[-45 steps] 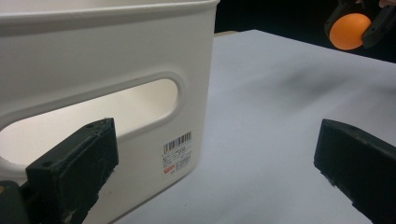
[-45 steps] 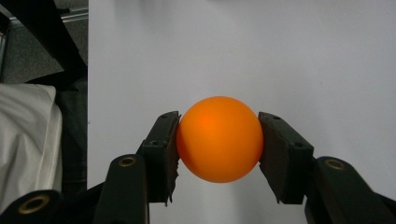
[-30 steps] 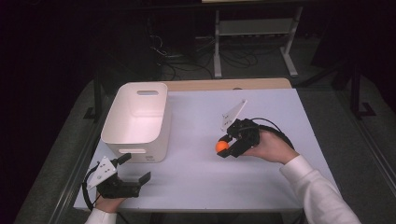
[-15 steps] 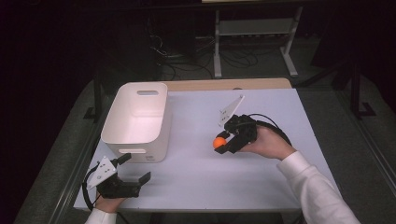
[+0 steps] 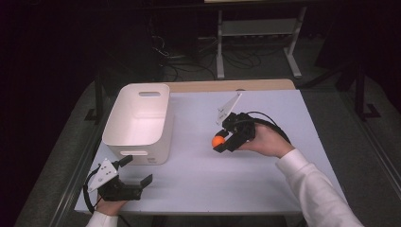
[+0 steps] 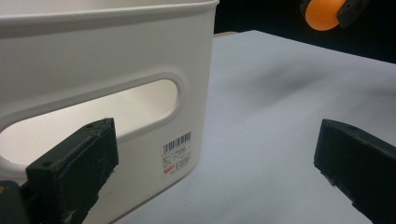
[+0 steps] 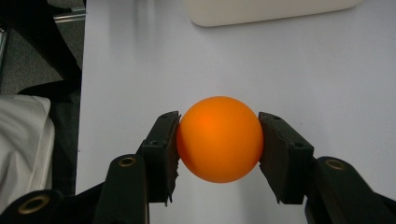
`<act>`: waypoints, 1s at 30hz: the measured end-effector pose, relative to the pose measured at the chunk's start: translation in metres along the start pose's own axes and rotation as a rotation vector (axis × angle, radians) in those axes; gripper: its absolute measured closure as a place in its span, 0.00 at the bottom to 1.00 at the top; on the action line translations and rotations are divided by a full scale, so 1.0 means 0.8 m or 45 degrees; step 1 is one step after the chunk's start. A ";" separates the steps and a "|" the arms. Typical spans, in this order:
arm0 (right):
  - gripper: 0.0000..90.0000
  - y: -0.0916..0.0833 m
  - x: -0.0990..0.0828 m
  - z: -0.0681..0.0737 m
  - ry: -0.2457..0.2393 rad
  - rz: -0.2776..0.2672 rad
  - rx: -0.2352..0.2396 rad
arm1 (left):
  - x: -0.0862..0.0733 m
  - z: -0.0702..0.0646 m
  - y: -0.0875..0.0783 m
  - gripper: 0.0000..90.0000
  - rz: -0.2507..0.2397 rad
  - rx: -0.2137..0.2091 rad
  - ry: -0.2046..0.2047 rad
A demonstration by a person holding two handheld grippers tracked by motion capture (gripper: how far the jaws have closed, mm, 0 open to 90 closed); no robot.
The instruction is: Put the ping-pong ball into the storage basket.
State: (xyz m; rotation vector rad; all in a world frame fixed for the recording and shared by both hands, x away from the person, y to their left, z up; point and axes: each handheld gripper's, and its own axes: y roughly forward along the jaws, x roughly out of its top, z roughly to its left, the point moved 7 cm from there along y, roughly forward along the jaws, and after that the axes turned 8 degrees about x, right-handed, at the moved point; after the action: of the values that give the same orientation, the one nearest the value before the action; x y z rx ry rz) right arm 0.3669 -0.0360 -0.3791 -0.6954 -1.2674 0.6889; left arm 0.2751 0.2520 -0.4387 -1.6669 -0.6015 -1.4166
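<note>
Jaws of the left gripper (image 5: 137, 181) gape wide w/ nothing between them, resting at approx 7 o'clock on the surface (image 5: 198, 189), just below the white bin (image 5: 138, 124). Bin sits at 9–10 o'clock, barcode label (image 6: 177, 153) on its near wall. Right gripper (image 5: 221, 142), near centre at approx 3 o'clock, jaws clamped on an orange ball (image 7: 219, 139), held off the surface.

I counted one ball (image 7: 219, 138), orange, and one white bin (image 5: 138, 122) on one table (image 5: 265, 179). My grippers made two: left (image 5: 138, 170) and right (image 5: 218, 141). That was all I tallied.
</note>
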 end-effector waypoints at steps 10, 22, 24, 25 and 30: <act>0.54 0.007 0.014 -0.006 -0.019 0.009 0.002 | 0.000 0.000 0.000 0.00 -0.002 -0.002 -0.001; 0.54 0.001 0.034 -0.011 -0.051 0.030 -0.031 | 0.000 0.000 0.001 0.00 -0.012 -0.006 -0.005; 0.54 0.000 0.037 -0.012 -0.064 0.024 -0.033 | 0.000 0.000 0.000 0.00 -0.001 -0.005 -0.001; 0.54 0.001 0.038 -0.011 -0.053 0.031 -0.030 | 0.000 0.000 0.000 0.00 -0.010 -0.006 0.000; 0.54 0.004 0.043 -0.009 -0.057 0.059 -0.027 | 0.000 0.000 0.000 0.00 -0.009 -0.007 0.005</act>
State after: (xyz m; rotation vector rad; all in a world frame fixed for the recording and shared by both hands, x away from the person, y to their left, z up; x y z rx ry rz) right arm 0.3792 -0.0081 -0.3621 -0.7319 -1.3043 0.7333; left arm 0.2750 0.2520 -0.4385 -1.6673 -0.6025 -1.4273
